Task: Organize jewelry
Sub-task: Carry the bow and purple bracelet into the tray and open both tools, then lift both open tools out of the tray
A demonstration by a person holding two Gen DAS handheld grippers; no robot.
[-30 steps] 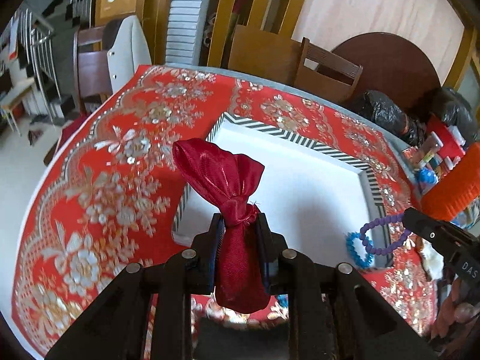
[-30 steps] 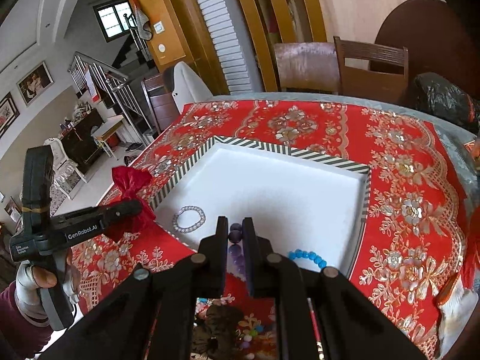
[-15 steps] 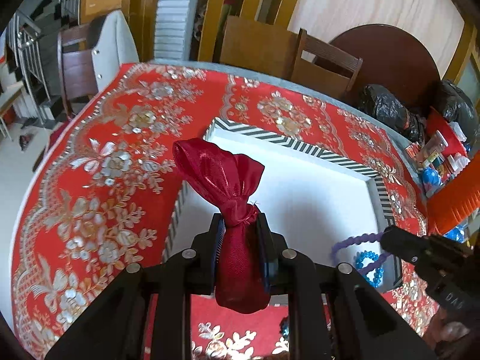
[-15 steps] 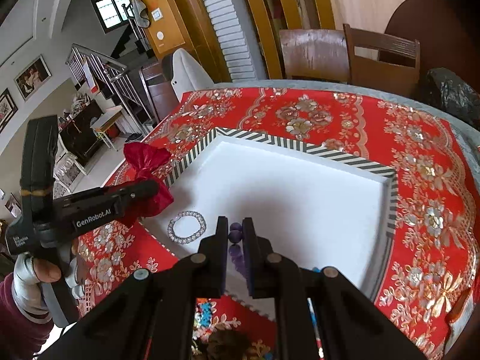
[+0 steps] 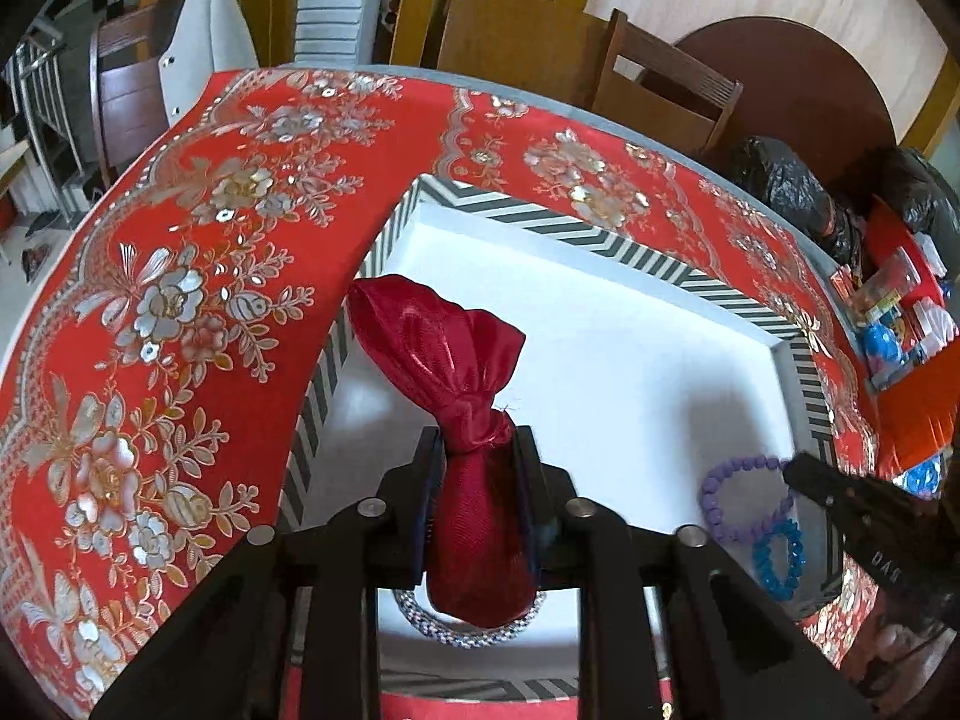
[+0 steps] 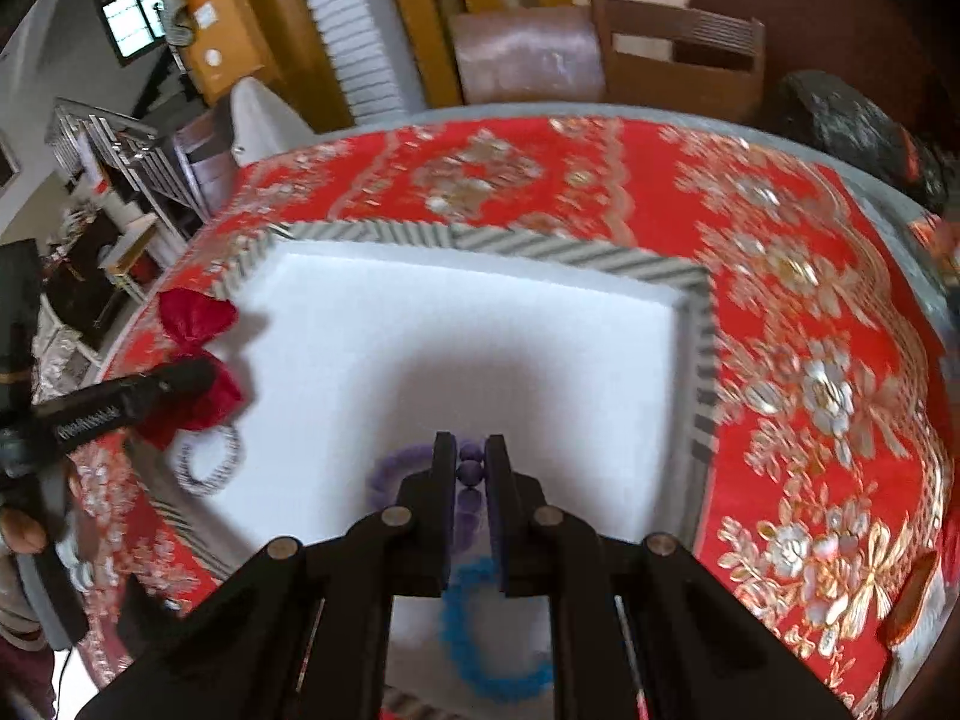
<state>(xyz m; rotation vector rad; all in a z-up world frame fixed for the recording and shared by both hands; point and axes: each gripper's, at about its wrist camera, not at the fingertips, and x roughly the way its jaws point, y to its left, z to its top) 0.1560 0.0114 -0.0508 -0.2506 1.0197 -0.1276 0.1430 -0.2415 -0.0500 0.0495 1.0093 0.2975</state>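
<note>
Both tongs grip: left [image 5: 477,468] red pouch [image 5: 462,396], right [image 6: 470,468] purple bracelet [image 6: 408,468]; lettering unreadable.

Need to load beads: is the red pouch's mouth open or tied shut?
Shut: the red pouch is cinched at its neck, between the left tongs.
</note>
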